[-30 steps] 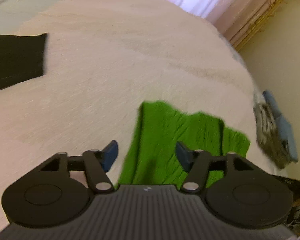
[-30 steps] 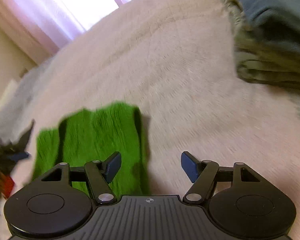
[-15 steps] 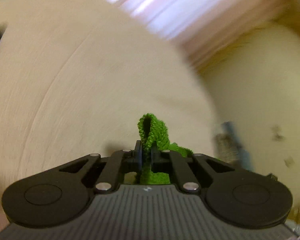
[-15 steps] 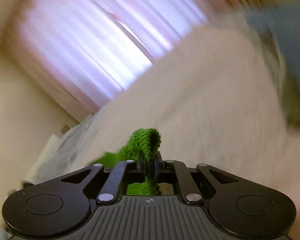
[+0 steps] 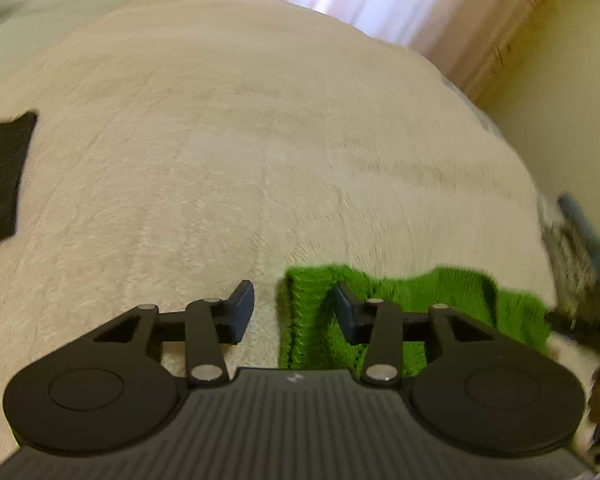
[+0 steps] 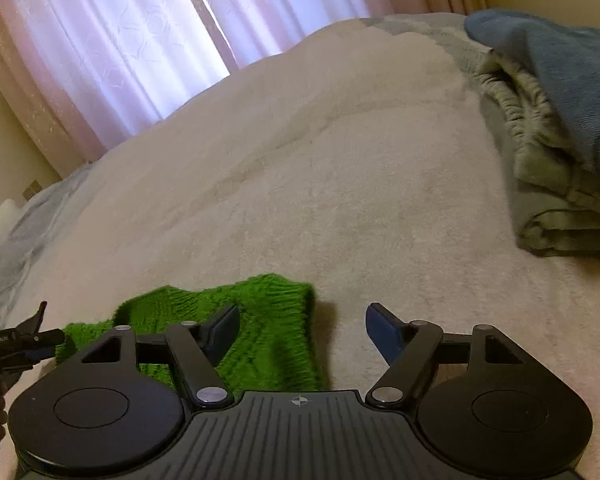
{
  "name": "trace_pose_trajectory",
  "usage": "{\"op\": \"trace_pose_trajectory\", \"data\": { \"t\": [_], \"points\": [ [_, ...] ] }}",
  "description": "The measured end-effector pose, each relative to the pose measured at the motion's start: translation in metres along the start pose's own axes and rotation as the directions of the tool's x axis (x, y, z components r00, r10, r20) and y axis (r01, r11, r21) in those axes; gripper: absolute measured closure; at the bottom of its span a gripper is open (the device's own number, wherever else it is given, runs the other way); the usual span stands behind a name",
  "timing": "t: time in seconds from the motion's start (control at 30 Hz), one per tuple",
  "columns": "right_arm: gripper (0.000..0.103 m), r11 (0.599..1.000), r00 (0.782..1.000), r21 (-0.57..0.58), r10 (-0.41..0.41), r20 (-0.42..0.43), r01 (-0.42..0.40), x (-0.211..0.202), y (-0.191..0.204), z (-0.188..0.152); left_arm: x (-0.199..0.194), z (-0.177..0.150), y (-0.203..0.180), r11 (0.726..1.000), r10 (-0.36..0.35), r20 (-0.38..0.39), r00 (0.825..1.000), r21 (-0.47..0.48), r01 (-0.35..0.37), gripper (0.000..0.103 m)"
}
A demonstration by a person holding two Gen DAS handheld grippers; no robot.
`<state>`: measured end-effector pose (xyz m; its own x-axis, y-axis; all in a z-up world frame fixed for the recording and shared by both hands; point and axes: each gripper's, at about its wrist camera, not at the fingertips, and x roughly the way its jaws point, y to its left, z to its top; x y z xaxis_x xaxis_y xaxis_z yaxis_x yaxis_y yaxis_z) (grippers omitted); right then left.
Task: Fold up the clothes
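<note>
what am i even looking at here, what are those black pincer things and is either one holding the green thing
Those are two hand-held grippers a person carries, one per hand, each with a camera looking along its fingers. One picture is from the left gripper, the other from the right gripper. Both are open and hold nothing. The green knitted garment lies on a cream blanket covering a bed. A black cloth lies off to the left, and a pile of grey-green and blue clothes sits to the right. Curtains hang behind.
</note>
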<state>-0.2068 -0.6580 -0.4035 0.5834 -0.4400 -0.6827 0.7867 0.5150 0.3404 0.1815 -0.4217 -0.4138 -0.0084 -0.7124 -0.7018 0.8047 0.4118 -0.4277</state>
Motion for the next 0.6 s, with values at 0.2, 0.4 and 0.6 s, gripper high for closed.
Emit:
{"op": "trace_pose_trajectory", "data": {
  "t": [0.2, 0.4, 0.6],
  "points": [
    [0.030, 0.999, 0.999, -0.008, -0.032, 0.007, 0.032, -0.017, 0.003, 0.001, 0.016, 0.007, -0.013, 0.990, 0.012, -0.072, 0.997, 0.138, -0.002, 0.098],
    [0.049, 0.964, 0.998, -0.262, 0.017, -0.059, -0.032, -0.026, 0.037, -0.012, 0.003, 0.013, -0.016, 0.984, 0.167, 0.014, 0.986, 0.064, -0.168, 0.080],
    [0.062, 0.926, 0.989, -0.373, 0.009, -0.150, -0.065, 0.031, 0.059, -0.019, -0.006, 0.000, -0.066, 0.972, -0.009, -0.041, 0.999, 0.236, 0.018, 0.103]
  ]
}}
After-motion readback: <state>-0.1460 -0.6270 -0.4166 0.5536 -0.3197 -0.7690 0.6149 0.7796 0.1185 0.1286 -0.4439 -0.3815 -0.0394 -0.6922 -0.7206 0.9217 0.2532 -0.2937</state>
